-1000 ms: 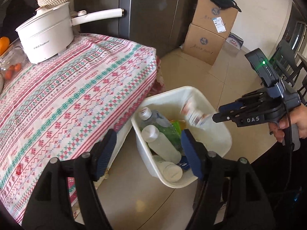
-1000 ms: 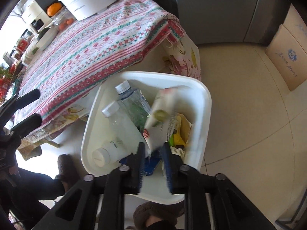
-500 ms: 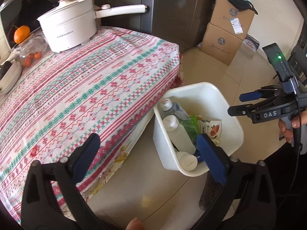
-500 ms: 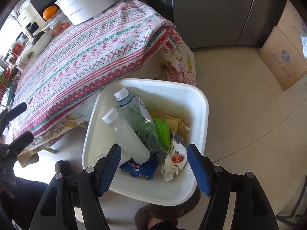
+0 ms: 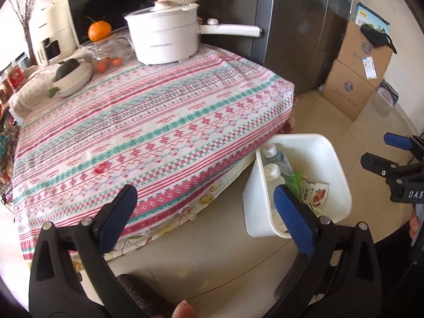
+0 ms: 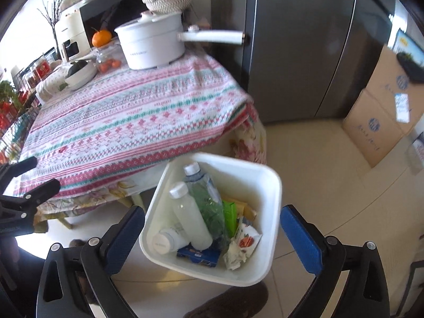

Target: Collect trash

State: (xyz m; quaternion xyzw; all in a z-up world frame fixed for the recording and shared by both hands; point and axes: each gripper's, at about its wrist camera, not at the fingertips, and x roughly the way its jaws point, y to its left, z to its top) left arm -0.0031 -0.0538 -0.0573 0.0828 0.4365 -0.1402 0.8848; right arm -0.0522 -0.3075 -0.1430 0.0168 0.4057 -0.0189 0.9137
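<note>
A white trash bin (image 6: 275, 185) stands on the floor beside the table. Inside it lie a milky bottle (image 6: 190, 217), a clear bottle (image 6: 204, 185), a white jar (image 6: 164, 241), a green packet (image 6: 229, 214), a blue box (image 6: 198, 255) and a crumpled wrapper (image 6: 241, 246). My right gripper (image 6: 212, 212) hovers above the bin, its jaws opening wide with nothing held between them. My left gripper (image 5: 204, 196) is open and empty, over the table's near corner, with the bin (image 5: 341, 164) to its right. The right gripper (image 5: 376, 151) shows at that view's right edge.
The table under a striped cloth (image 5: 159, 122) carries a white pot (image 5: 164, 39), a bowl (image 5: 71, 76) and an orange (image 5: 99, 30). A grey fridge (image 5: 291, 26) stands behind it. Cardboard boxes (image 5: 355, 74) are stacked on the tiled floor to the right.
The right gripper let the crumpled wrapper fall into the bin and spread wide. Both grippers rose and drew back from the bin. The left jaws widened too.
</note>
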